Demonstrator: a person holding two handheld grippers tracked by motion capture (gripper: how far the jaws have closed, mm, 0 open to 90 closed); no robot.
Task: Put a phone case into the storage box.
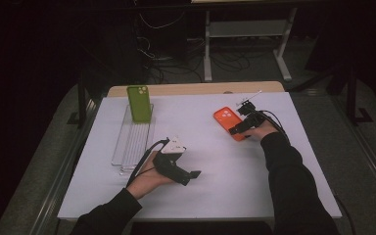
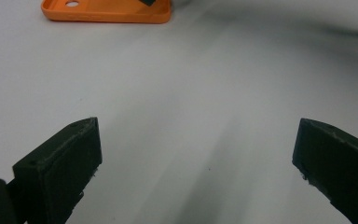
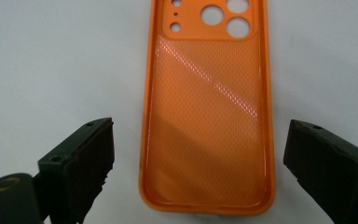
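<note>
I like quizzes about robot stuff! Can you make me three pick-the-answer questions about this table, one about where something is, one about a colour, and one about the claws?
1. Where is the green phone case?
A. Standing at the far end of the clear tray
B. Flat under the left claw
C. On the floor

2. What colour is the phone case in front of the right claw?
A. Blue
B. Orange
C. Black

3. How is the right claw?
A. Shut on the case
B. Shut on nothing
C. Open, one jaw on each side of the case

Answers: 1 A, it stands upright in the tray's far end. 2 B, the case is bright orange. 3 C, both jaws stand wide apart beside it.
</note>
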